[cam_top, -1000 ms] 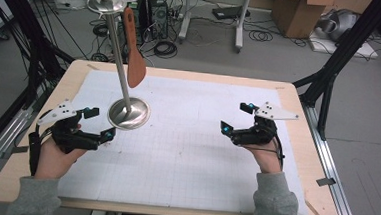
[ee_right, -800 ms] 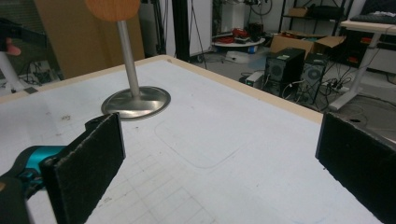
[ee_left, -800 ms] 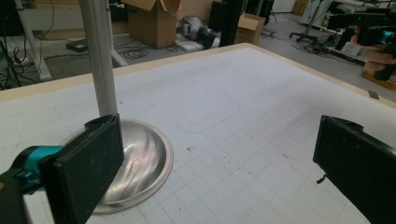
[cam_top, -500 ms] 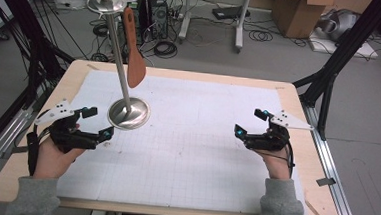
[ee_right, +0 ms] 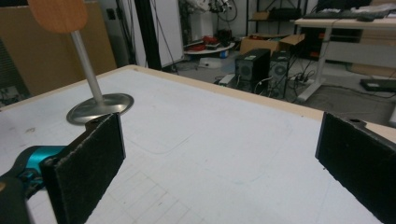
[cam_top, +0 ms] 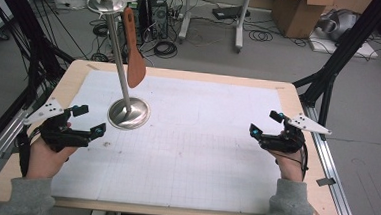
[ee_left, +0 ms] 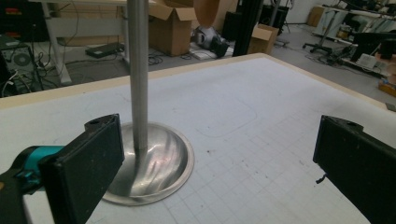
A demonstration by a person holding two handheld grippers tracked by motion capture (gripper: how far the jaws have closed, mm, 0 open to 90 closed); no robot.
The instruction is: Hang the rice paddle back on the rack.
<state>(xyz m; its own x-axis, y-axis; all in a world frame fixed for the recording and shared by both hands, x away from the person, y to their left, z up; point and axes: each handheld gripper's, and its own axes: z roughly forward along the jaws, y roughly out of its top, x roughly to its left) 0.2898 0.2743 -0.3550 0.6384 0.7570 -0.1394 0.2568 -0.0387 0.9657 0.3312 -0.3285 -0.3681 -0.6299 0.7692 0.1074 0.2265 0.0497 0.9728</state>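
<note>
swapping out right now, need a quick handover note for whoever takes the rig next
Left gripper: jaws open, holding nothing, close beside the stand's base at the table's left.
Right gripper: jaws open, holding nothing, over the mat near the right edge.
Wooden spatula hangs from the top disc of the metal stand, untouched.
Done: nothing visible on the spatula.
Left: probably reach up and take the spatula off the stand; the left gripper is nearer.

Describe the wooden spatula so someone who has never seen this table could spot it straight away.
Start at the white gridded mat covering the table; toward its far left stands a metal stand with a round dished base and a tall pole. The wooden spatula hangs from the disc at the pole's top, blade down, above the mat. It is the one reddish-brown wooden piece among bare metal.
</note>
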